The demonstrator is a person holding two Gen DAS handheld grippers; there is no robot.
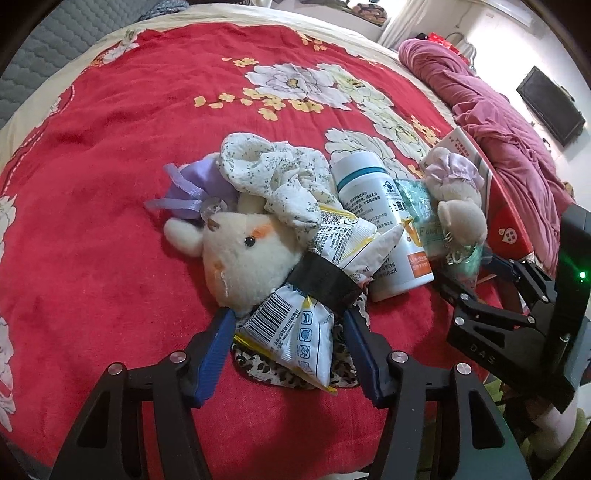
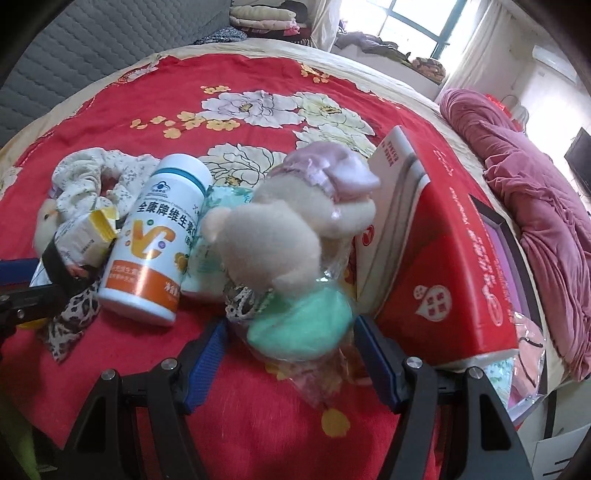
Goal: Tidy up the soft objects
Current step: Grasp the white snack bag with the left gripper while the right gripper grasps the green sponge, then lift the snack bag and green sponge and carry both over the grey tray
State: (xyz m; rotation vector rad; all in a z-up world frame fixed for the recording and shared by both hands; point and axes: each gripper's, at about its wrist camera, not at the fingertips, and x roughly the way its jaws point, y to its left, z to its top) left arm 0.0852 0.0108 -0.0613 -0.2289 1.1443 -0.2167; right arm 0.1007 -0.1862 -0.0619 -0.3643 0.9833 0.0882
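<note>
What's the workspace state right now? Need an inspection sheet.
Surface: red floral blanket on a bed.
Job's things: plush mouse with purple bow, floral cloth draped on it; small plush on a green item in clear wrap.
Clutter: vitamin bottle lying down; taped snack packets; red box.
Grippers: left gripper straddles the packets; right gripper straddles the wrapped green item; contact unclear.
Cables: nothing seen.
Surroundings: pink duvet, window, grey headboard.
</note>
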